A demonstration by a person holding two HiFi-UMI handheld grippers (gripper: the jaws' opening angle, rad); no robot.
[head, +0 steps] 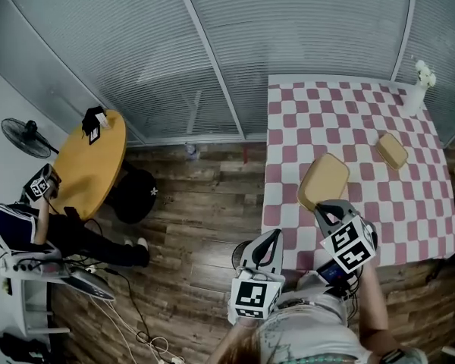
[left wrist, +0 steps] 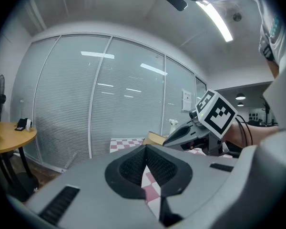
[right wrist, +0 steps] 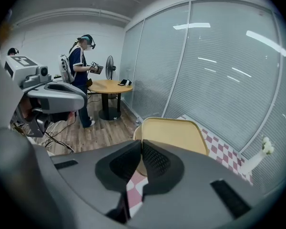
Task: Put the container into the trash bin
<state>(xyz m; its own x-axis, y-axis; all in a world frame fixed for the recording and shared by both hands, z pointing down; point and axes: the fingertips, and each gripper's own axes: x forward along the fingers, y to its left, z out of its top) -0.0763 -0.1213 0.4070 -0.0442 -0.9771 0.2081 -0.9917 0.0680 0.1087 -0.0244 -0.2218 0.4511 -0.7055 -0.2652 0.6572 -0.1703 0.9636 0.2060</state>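
Container [head: 324, 180], tan, flat: over near-left corner of checkered table [head: 349, 112], rim clamped in right gripper [head: 319, 211], long axis running ahead of jaws. Left gripper [head: 271, 236]: jaws together, empty, off table's left edge.

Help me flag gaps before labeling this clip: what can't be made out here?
Head view: dark round thing, mostly hidden by the left claw; trash bin or not, unclear.
Right gripper view: whether the shut right claw pinches the container; its tips cover the rim.
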